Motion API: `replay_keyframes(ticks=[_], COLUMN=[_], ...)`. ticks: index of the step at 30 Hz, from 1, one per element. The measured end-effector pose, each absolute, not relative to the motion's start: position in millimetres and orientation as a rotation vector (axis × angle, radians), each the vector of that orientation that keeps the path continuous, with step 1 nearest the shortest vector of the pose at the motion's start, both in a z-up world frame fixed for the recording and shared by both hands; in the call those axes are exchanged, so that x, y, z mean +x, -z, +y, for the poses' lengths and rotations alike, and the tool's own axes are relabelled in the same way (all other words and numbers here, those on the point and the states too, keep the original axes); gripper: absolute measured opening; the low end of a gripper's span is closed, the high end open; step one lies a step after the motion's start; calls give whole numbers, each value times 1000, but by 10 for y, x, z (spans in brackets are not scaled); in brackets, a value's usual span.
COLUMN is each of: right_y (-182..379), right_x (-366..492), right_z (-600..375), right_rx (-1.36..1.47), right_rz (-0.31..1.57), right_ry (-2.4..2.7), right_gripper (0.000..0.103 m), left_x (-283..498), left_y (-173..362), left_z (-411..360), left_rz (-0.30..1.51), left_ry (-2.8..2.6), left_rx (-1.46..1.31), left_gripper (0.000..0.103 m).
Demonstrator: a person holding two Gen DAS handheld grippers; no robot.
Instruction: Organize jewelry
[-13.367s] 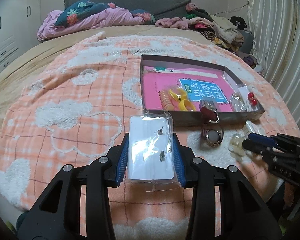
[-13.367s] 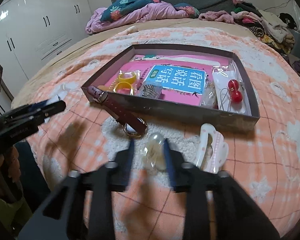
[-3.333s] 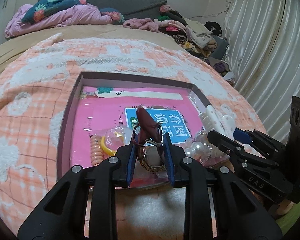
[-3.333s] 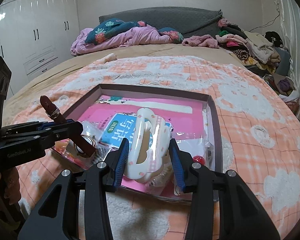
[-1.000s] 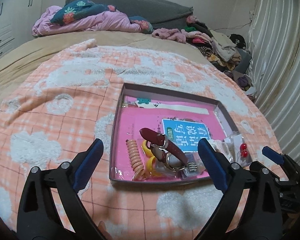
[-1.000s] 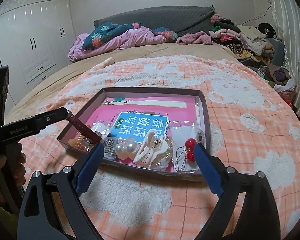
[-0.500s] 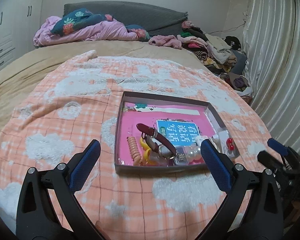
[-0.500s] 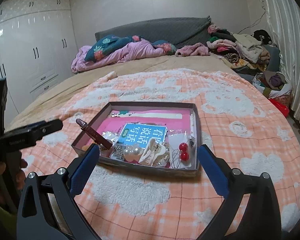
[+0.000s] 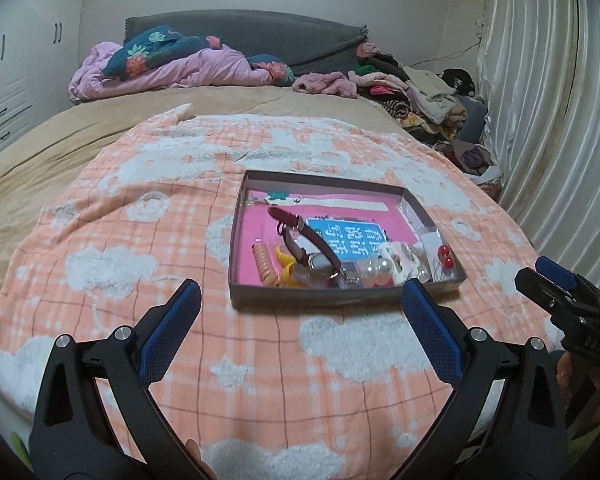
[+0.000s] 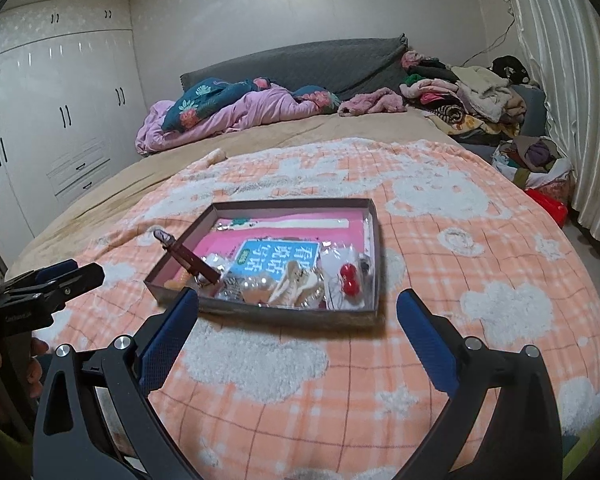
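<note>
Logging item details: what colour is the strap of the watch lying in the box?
Dark red, burgundy-like: the watch strap shows best in the left wrist view.

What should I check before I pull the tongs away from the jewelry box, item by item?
1. Left tongs open and empty: ok.
2. Right tongs open and empty: ok.
3. Watch inside the box: ok, though its strap end pokes above the wall.
4. Hair claw and red earrings inside the box: ok.
5. No jewelry visible on the blanket: ok.
6. Earring studs card in the box: cannot tell.
</note>
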State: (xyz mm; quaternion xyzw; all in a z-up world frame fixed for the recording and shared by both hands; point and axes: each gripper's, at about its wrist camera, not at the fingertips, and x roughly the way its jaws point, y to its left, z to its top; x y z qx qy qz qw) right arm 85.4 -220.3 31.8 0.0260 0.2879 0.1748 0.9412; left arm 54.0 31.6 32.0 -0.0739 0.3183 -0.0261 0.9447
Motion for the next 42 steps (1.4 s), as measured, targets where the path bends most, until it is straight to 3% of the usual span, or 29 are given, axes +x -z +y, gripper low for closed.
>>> replay_keyframes(ticks=[13,42], right_y=[42,101], right_x=[723,725], right_z=[-2195,-2118], right_rx=[24,-3], right_rz=[666,671], right_ry=[-338,-345], right_gripper=[99,99], left_x=[401,373], left_y=[20,92], left_z=[220,166], left_rz=[685,696], left_ry=[56,74], left_rx=[-140,-133], left_gripper=[94,94])
